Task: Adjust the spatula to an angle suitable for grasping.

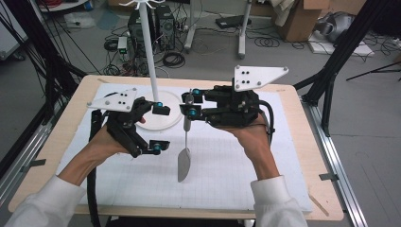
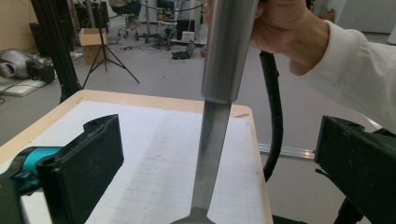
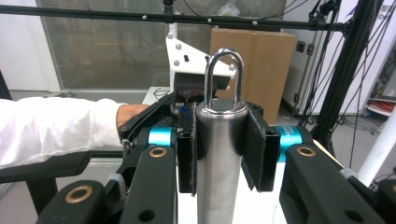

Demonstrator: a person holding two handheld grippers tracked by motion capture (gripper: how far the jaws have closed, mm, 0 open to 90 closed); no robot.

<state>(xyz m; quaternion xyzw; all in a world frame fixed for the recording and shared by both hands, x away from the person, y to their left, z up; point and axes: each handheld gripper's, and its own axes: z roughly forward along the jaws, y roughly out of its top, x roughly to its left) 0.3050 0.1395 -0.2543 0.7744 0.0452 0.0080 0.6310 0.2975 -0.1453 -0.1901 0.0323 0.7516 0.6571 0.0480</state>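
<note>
A steel spatula (image 1: 184,163) hangs blade-down over the white gridded mat (image 1: 227,170). My right gripper (image 1: 191,101) is shut on its round handle (image 3: 219,154), just under the hanging loop (image 3: 224,70), with both pads pressed against the steel. To the left my left gripper (image 1: 161,127) stands open with its jaws wide apart. In the left gripper view the handle (image 2: 219,51) and the flat shaft rise between those jaws (image 2: 224,163) without touching either pad. Whether the blade tip rests on the mat I cannot tell.
A white hanger stand (image 1: 150,52) with hooks at its top rises from a round base (image 1: 165,124) at the back of the mat, just behind my left gripper. The wooden table (image 1: 312,156) ends close on all sides. Black frame poles flank it.
</note>
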